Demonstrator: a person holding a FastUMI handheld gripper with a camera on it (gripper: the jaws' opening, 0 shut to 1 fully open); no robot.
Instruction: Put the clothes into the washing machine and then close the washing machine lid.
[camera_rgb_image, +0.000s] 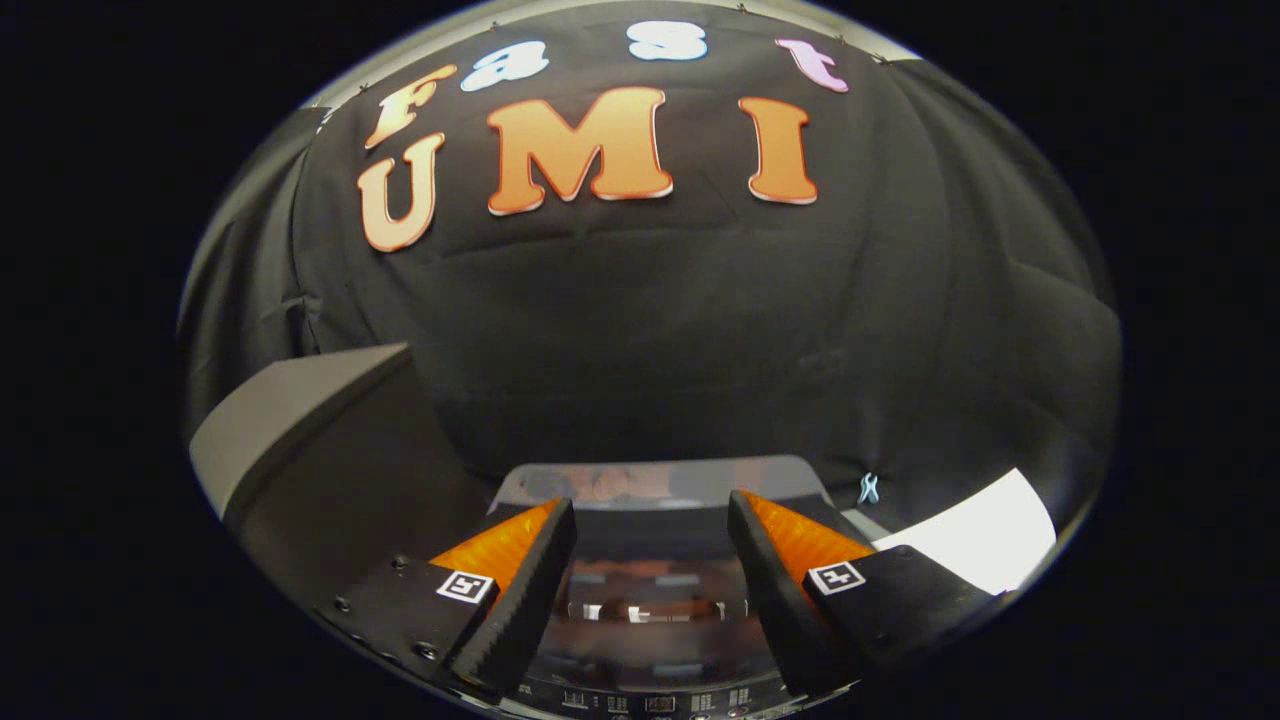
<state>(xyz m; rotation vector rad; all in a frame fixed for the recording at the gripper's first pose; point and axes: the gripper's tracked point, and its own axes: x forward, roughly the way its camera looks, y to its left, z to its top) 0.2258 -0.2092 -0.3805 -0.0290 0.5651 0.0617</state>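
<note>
The tongs (650, 590) stand open, their two fingers well apart with nothing between them and nothing pressed by either.

Through the gap, below and just ahead of the fingers, lies the glossy top of the washer (650, 610). It reads as a dark, glassy lid (655, 560) lying flat, throwing back reflections of the booth, with a paler band along its far edge at about 12 o'clock from the tongs. Nearest the fingers, at 6 o'clock, a row of small panel marks (650, 703) runs along the washer's front. No open drum mouth shows, so the lid looks shut, though the glare makes this a judgement and not a certainty.

No clothes can be seen, neither in the tongs nor on the washer's top. Whether they are already in the drum cannot be told, since the lid hides whatever is under it.

Further out, at 10 o'clock, a grey slab (300, 420) rises at a slant beside the washer; what it is cannot be made out. At 3 o'clock a white sheet (985, 545) lies flat beyond the right finger, and a small pale clip (868, 489) hangs on the black cloth (700, 320) just above it. The cloth closes the scene behind.

Judging by this, the task is either at its end, with clothes in and lid down, or not yet begun. If the latter, lifting the lid, fetching the clothes and shutting it are all left.
</note>
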